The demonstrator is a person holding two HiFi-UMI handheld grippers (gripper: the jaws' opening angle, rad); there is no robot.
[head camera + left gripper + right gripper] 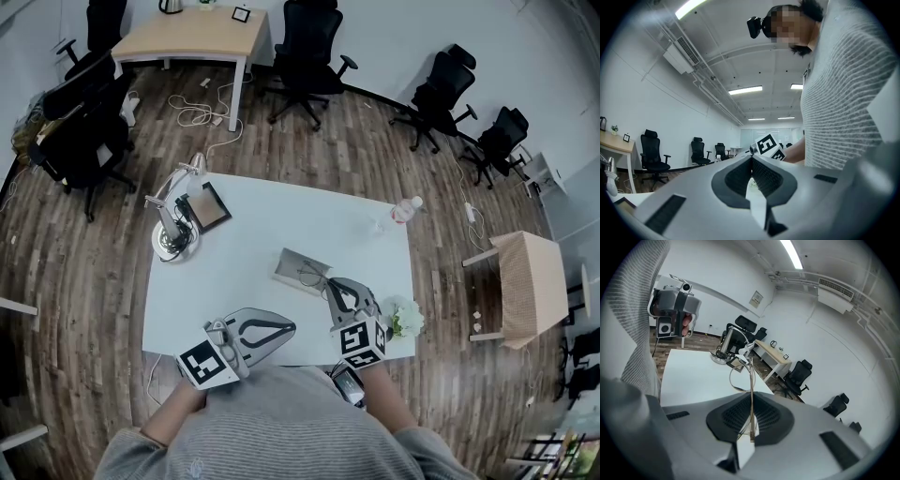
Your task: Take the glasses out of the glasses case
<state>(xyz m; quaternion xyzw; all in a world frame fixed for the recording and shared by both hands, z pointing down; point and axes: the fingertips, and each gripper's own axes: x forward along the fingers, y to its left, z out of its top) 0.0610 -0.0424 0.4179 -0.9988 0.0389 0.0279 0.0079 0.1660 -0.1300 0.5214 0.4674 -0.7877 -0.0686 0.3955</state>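
Note:
The grey glasses case [292, 265] lies open in the middle of the white table [244, 253]. Thin wire-framed glasses [313, 276] are at its right end, one lens loop over the case. My right gripper [331, 282] is shut on the glasses; in the right gripper view the thin frame [750, 380] stands upright between the closed pads, at the right gripper [751, 397]. My left gripper [292, 328] hovers at the table's front edge, left of the right one. It is shut with nothing in it, seen as the left gripper [751, 160] in its own view.
A desk lamp [173, 223] and a dark framed picture [208, 207] sit at the table's far left. A water bottle [406, 209] stands at the far right corner, white flowers [405, 319] at the near right. Office chairs and a small wooden table [531, 281] surround it.

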